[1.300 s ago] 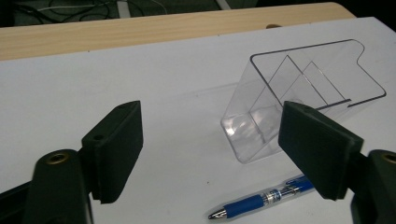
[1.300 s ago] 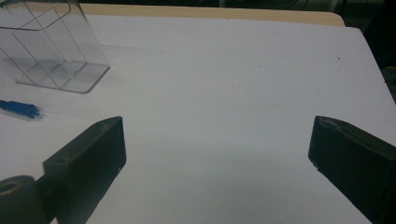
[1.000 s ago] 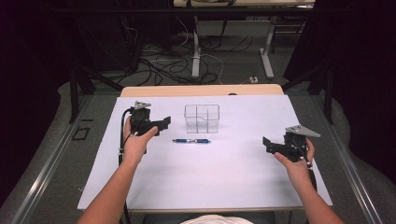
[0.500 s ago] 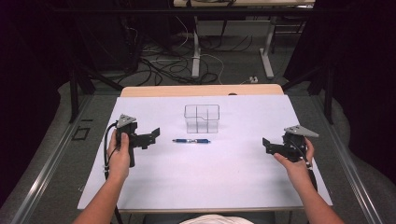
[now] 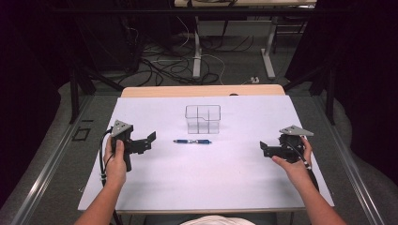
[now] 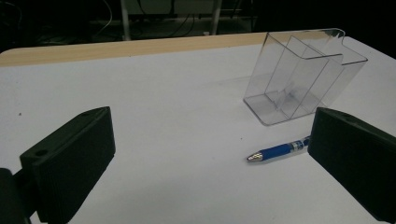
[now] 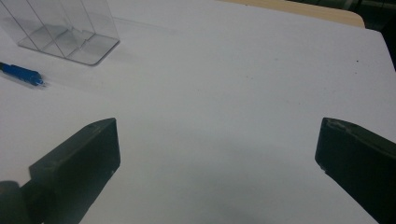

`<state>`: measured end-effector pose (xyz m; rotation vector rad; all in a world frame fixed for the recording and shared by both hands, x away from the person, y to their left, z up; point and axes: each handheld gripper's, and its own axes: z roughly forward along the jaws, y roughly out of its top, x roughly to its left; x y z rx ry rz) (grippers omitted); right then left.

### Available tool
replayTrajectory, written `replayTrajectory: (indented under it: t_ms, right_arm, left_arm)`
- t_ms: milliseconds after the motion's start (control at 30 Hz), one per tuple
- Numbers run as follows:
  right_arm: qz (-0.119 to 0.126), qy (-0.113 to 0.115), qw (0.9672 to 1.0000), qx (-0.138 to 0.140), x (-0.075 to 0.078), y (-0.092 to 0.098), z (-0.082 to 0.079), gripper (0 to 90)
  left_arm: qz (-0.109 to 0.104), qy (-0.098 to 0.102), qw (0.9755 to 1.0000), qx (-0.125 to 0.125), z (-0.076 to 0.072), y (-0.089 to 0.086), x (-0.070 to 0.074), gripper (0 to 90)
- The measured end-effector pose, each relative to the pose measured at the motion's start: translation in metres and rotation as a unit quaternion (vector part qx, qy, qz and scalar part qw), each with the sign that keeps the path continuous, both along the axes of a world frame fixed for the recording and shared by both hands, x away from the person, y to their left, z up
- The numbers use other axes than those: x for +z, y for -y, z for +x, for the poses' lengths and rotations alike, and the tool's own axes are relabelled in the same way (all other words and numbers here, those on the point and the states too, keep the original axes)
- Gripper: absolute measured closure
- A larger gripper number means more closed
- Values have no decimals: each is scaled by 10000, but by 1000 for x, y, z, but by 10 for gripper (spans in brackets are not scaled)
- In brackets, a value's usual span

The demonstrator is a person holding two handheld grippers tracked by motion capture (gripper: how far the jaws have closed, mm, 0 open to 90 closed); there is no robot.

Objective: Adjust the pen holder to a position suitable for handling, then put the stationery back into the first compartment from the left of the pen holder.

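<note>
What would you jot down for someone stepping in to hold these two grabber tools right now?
Left gripper: jaws just opened wide, nothing between them, aimed at the pen.
Right gripper: jaws open, empty, at the table's right side.
Blue pen: lying flat on the white table, just in front of the clear divided holder, not touching it.
Holder stands upright, empty.
Done: nothing picked up yet.
Left: probably grasp the pen and stand it in the holder.
</note>
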<state>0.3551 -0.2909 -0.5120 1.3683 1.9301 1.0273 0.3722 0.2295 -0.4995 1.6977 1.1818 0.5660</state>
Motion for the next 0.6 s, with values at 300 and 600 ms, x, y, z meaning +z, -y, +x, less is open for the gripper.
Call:
replayTrajectory:
  t_ms: [300, 600]
  right_arm:
    - [-250, -38, 9989, 390, 3, -10, 1, 43]
    - [-834, 2, 9914, 1007, 7, -32, 6, 155]
  left_arm:
    - [68, -83, 9999, 52, 2, -4, -5, 8]
    - [36, -35, 10000, 62, -3, -5, -6, 8]
